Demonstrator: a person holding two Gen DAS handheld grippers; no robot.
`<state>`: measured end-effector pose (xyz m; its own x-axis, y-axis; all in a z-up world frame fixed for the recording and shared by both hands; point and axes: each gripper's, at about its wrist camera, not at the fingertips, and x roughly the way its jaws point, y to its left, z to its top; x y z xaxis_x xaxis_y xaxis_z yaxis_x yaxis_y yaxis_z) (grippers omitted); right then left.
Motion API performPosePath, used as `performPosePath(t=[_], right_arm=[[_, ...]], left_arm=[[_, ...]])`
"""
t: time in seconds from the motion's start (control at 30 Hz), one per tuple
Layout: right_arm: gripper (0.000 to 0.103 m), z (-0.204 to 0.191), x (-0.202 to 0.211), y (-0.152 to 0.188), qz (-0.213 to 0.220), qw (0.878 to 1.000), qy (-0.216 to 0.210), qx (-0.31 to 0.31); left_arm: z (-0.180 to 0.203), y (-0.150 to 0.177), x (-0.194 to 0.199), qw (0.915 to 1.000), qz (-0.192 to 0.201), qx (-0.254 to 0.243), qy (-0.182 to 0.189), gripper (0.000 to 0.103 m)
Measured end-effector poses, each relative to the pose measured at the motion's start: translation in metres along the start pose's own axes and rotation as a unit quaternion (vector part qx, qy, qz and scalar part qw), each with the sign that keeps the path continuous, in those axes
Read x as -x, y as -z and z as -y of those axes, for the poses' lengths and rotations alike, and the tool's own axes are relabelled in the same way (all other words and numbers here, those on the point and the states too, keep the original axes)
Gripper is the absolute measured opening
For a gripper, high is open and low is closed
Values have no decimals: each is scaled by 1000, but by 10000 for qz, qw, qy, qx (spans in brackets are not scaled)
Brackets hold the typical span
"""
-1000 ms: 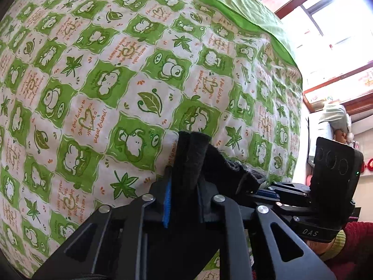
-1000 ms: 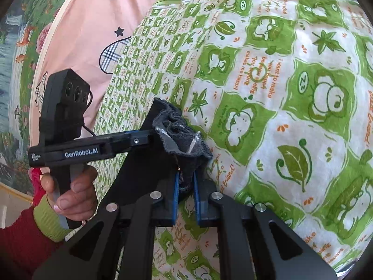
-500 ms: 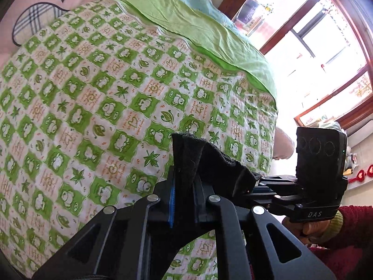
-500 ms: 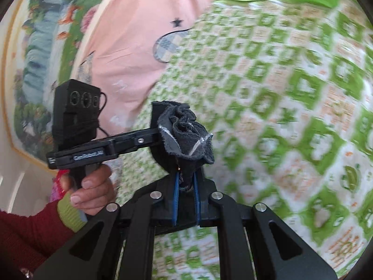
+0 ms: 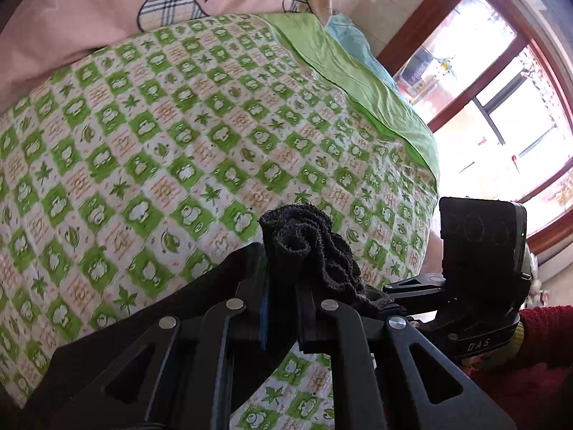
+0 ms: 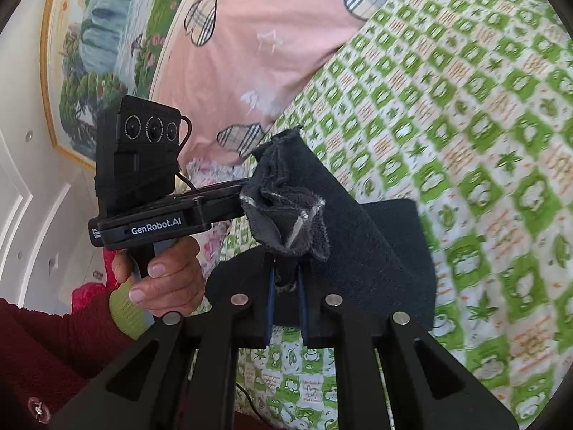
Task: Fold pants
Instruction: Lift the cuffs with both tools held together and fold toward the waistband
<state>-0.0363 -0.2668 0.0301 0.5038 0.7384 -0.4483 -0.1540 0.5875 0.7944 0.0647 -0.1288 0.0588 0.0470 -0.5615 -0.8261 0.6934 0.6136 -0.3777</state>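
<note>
- Left wrist view: left tool [image 5: 283, 308] pressed together, pinching a bunched edge of the black pants [image 5: 308, 247]. The cloth wads up just ahead of the fingertips and trails off to the right of the tool.
- Same view: more black pants cloth hangs under and left of the tool, held clear above the bed.
- Beyond the tool, the bed cover [image 5: 161, 150], green-and-white checks with frogs and leaves. A plain green sheet [image 5: 361, 82] runs along its far right edge.
- Far ahead of the tool, a pink pillow [image 5: 89, 10] with plaid hearts. Window [image 5: 501, 114] up and to the right.
- Right of the tool, close by: the right tool's camera block [image 5: 481, 247], with a red sleeve [image 5: 537, 340] behind it.
- Right wrist view: right tool [image 6: 286, 283] pressed together, pinching a crumpled fold of the pants [image 6: 286, 211]. Pale seam lines show in the wad.
- From the pinch a flat black panel of the pants [image 6: 376, 243] spreads right of the tool, hanging above the bed cover [image 6: 483, 143].
- Left of the tool: the left tool's body, marked GenRobot.AI [image 6: 155, 229], gripped by a hand [image 6: 161, 279] with a green cuff and red sleeve.
- Ahead and left: pink pillow [image 6: 286, 36]; a landscape picture [image 6: 100, 46] on the wall past it.
</note>
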Motion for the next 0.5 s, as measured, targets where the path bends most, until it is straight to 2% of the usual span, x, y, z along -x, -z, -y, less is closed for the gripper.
performPosePath(t=[0.5], right_arm=[[12, 5, -78, 16, -1004, 9945, 195, 234]], left_arm=[[-66, 61, -14, 9938, -134, 1031, -395, 10]])
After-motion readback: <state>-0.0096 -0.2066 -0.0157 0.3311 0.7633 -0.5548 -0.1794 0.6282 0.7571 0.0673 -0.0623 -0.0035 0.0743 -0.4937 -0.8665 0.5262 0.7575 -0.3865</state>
